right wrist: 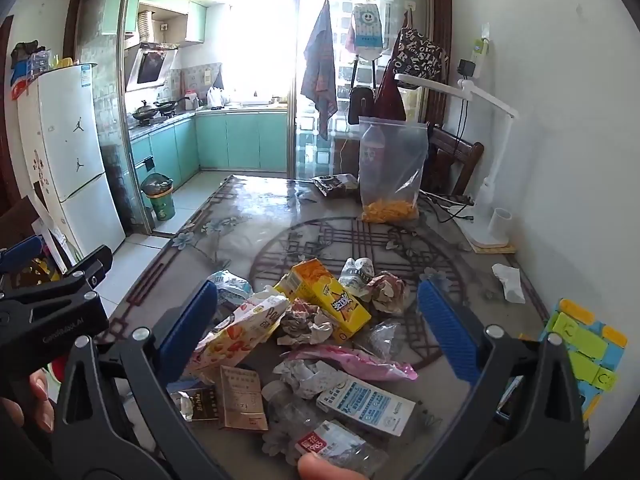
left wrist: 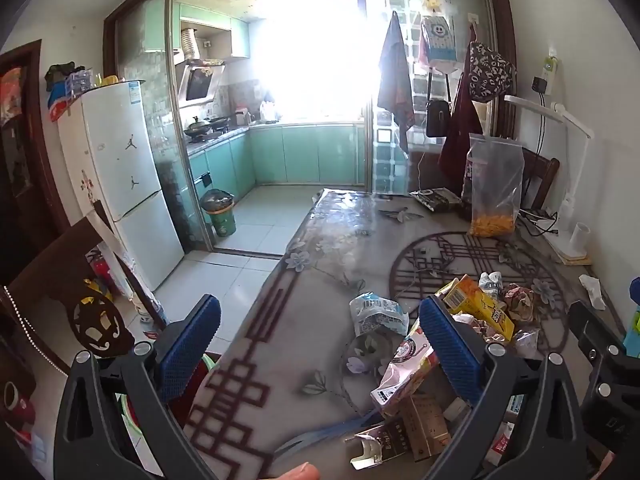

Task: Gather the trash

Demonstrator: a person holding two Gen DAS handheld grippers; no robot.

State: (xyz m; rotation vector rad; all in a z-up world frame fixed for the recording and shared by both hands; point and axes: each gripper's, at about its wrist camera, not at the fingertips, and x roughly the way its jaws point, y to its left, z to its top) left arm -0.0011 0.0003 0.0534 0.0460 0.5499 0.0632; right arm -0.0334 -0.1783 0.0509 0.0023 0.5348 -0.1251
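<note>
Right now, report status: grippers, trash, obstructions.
Left gripper and right gripper open, empty. Trash pile untouched on table. Nothing blocking.

The left gripper [left wrist: 320, 344] is held wide open above the table [left wrist: 288, 320]; a yellow carton [left wrist: 480, 304] and crumpled wrappers [left wrist: 520, 300] are piled near its right finger.

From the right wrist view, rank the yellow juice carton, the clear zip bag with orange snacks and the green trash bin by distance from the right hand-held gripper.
1. Yellow juice carton, in the trash pile between the open right hand-held gripper fingers.
2. Clear zip bag with orange snacks, standing at the table's far end.
3. Green trash bin, on the kitchen floor, far left.
</note>
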